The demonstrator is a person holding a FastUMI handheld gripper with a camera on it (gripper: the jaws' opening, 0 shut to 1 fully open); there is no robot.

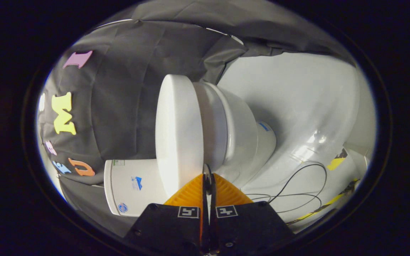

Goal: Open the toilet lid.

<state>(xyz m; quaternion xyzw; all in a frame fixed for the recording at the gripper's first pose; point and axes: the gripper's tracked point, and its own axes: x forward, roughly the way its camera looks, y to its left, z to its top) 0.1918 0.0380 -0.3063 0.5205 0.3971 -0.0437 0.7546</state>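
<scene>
The view was rolled on its side, so the toilet (226, 135) appeared tipped over, its tank (130, 186) lying toward the fingers and its pedestal reaching away over the pale floor (297, 92); the toilet lid (178, 131) was down, lying flat against the seat and bowl, with its broad white top facing the dark cloth wall (126, 89). The gripper (207, 176) had its two fingers drawn close together, leaving only a thin slit between them; the tips met right at the rim of the lid, at the seam where the lid joined the seat; whether the fingers pinched the lid's edge or merely touched it could not be told, since the tips covered the spot. The lid lay just ahead of the fingers and stretched away beyond them; the tank sat close beside the fingers on the wall's side; the bowl bulged on the other side. On the floor past the bowl ran a thin black cable (297, 185) in loops, well apart from the fingers; strips of yellow tape (336, 163) lay farther off on the same floor.
</scene>
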